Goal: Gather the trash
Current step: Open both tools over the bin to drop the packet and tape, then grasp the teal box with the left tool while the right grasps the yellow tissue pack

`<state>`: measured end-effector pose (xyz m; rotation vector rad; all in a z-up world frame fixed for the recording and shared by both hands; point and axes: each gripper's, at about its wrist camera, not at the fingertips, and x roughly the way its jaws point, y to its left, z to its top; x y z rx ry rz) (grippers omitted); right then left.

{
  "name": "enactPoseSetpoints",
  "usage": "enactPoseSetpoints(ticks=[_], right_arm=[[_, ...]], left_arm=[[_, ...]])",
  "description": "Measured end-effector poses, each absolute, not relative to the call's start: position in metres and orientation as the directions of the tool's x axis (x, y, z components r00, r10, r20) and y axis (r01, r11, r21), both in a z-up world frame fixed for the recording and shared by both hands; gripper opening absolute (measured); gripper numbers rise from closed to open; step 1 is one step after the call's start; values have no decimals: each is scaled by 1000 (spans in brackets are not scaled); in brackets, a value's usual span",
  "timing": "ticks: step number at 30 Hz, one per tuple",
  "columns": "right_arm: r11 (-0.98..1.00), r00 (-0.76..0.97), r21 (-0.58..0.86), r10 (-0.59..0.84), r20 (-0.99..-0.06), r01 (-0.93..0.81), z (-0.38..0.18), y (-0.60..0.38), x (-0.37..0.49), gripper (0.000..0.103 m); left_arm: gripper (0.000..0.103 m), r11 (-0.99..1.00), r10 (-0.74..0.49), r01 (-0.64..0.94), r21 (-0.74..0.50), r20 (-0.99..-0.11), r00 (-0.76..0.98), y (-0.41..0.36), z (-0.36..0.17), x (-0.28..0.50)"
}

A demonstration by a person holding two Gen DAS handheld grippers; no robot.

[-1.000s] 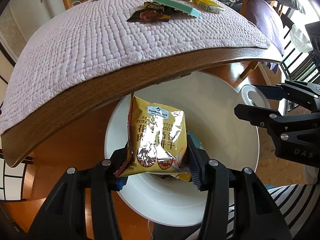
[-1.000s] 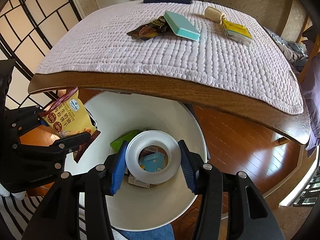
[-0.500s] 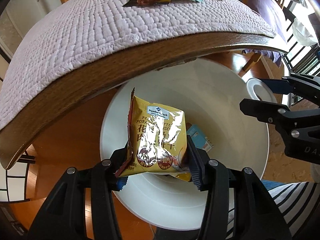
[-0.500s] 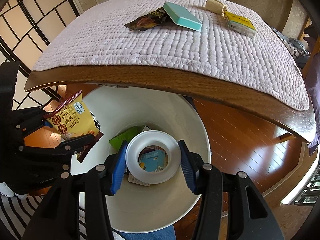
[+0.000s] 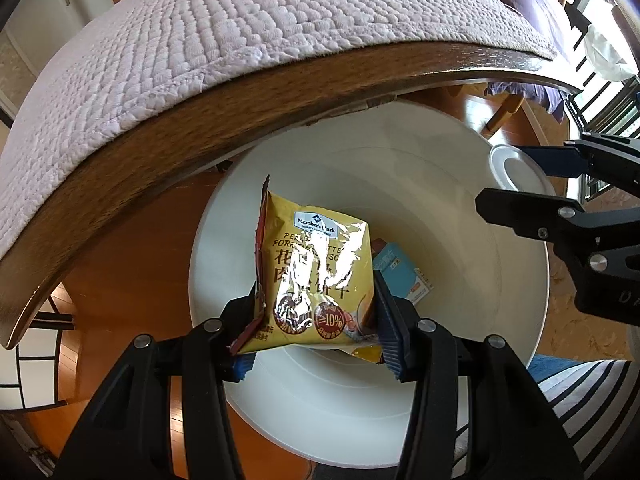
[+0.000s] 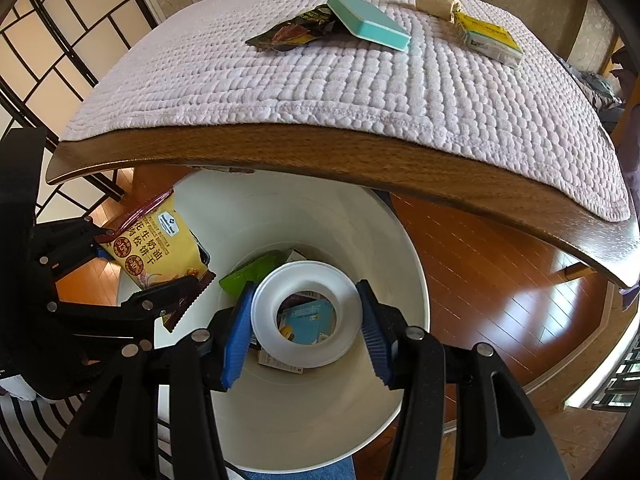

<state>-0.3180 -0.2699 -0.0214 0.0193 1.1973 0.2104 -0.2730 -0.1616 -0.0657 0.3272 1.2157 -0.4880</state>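
Both grippers lower over one white bin (image 6: 408, 292), left jaws clenching one snack packet (image 5: 316, 280), right jaws one white ring (image 6: 306, 314).

A wooden table (image 6: 360, 160) is carrying a quilted pale cloth (image 6: 320, 92); lying on that are a dark snack wrapper (image 6: 296, 34), a teal box (image 6: 368, 22) overlapping it, a beige roll (image 6: 434, 2) and a yellow packet (image 6: 490, 38). A white bin (image 6: 404, 264) is standing on the wooden floor (image 6: 500, 280) at the table's edge
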Motion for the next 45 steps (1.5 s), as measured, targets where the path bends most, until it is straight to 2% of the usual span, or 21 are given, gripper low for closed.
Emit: enactPoseSetpoints(ticks=[9, 11, 12, 13, 14, 16, 22, 27, 29, 32, 34, 39, 45], right_arm=[[980, 346, 127, 175, -922, -156, -22, -273, -314, 49], [980, 348, 131, 177, -921, -153, -21, -274, -314, 59], [980, 353, 134, 178, -918, -145, -19, -276, -313, 71], [980, 360, 139, 181, -915, -139, -16, -277, -313, 73], [980, 366, 148, 188, -912, -134, -15, -279, -313, 73], [981, 374, 148, 185, -909, -126, -11, -283, -312, 73], [989, 451, 116, 146, -880, -92, 22, -305, -311, 73], [997, 549, 71, 77, -832, -32, 57, -332, -306, 73], [999, 592, 34, 31, -805, -7, 68, -341, -302, 76], [1000, 654, -4, -22, -756, 30, 81, -353, -290, 86], [999, 673, -1, -25, -740, 37, 84, -364, -278, 90], [996, 669, 55, -2, -743, 64, 85, -380, -241, 90], [990, 645, 85, -7, -764, 111, 74, -399, -196, 90]], left_arm=[[54, 854, -181, 521, -20, -948, 261, -163, -70, -270], [64, 855, -184, 519, -23, -948, 261, -165, -69, -268], [67, 854, -186, 519, -25, -947, 261, -166, -68, -267], [73, 854, -187, 520, -24, -946, 263, -166, -67, -266], [77, 853, -186, 522, -19, -945, 268, -166, -66, -265], [79, 852, -182, 524, -9, -943, 280, -165, -61, -264], [79, 861, -218, 508, -29, -923, 317, -157, -36, -264], [80, 865, -296, 498, -62, -864, 407, -146, 12, -259], [90, 869, -313, 492, -52, -829, 464, -143, 30, -254], [99, 868, -343, 496, -37, -767, 543, -141, 50, -241], [99, 863, -349, 504, -27, -754, 556, -145, 56, -232], [99, 851, -390, 521, -69, -749, 536, -166, 63, -197], [99, 857, -376, 510, -73, -766, 521, -212, 58, -170]])
